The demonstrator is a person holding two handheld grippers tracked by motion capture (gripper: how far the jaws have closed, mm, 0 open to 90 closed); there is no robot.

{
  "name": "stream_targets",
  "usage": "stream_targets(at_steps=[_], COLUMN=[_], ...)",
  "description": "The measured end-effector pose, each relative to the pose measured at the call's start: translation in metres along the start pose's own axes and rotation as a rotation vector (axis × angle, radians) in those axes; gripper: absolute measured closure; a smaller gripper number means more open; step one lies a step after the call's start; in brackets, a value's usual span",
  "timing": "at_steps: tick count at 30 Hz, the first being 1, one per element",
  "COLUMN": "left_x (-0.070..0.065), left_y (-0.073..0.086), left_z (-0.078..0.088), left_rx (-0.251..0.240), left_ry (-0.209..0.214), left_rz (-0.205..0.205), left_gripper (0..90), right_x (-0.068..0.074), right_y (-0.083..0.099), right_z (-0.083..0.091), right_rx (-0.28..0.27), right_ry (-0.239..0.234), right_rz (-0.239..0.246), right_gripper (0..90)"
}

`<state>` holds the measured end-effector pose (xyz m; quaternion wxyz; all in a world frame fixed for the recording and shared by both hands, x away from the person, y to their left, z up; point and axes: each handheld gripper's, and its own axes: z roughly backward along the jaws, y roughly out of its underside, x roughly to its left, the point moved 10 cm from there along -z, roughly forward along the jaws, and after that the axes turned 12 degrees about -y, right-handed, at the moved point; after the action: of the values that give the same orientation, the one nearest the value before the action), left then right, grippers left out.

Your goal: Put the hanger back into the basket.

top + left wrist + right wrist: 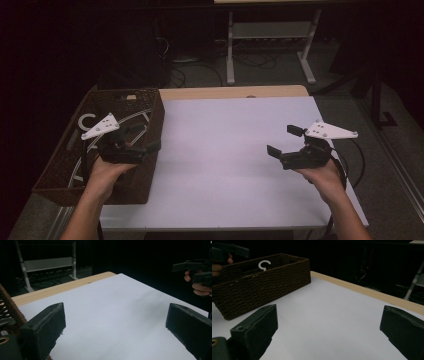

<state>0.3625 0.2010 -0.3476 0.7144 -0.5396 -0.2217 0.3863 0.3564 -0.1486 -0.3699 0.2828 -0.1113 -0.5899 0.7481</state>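
A brown wicker basket [65, 165] stands on the left end of the white table [225, 165]. White hangers [87, 120] lie inside it, and one hook [264, 264] shows above its rim. My left gripper [145, 137] hovers over the basket's right rim, open, nothing between its jaws; it looks across the bare tabletop [116, 312]. My right gripper [284, 141] hangs above the table's right side, open and empty [329, 312], facing the basket [262, 282]. Each gripper view shows the other gripper far off: the right one [195, 270], the left one [229, 251].
The table's far edge is a bare wooden strip [230, 92]. Behind it on the floor stand a white metal frame [270, 45] and loose cables [200, 65]. The right gripper's cable [357, 165] loops over the table's right edge. The surroundings are dark.
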Motion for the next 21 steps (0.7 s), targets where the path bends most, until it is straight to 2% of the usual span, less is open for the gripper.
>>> stream_targets(at_steps=[3, 5, 6, 9, 15, 21], left_x=[-0.003, -0.006, -0.007, -0.010, -0.012, -0.013], left_y=[0.003, 0.005, 0.006, 0.009, 0.011, 0.012], left_z=[-0.004, -0.006, -0.007, -0.009, -0.009, -0.009], left_rx=[-0.013, -0.017, -0.019, -0.023, -0.048, -0.047], left_ry=[0.007, 0.022, 0.022, 0.026, 0.031, 0.038], left_rz=[-0.013, -0.006, -0.019, -0.023, -0.029, -0.039], left_gripper=[1.4, 0.0, 0.0, 0.0, 0.0, 0.0], right_x=[-0.001, -0.001, -0.001, 0.001, 0.002, 0.002], right_y=[-0.008, -0.013, -0.015, -0.018, -0.020, -0.021], right_z=[0.001, 0.001, 0.001, 0.000, 0.000, 0.003], right_rx=[-0.024, -0.041, -0.047, -0.054, -0.066, -0.076], right_ry=[0.007, 0.007, 0.003, -0.008, -0.009, -0.010], right_rz=[0.006, 0.004, 0.010, 0.017, 0.023, 0.026], right_gripper=[0.0, 0.0, 0.0, 0.0, 0.0, 0.0])
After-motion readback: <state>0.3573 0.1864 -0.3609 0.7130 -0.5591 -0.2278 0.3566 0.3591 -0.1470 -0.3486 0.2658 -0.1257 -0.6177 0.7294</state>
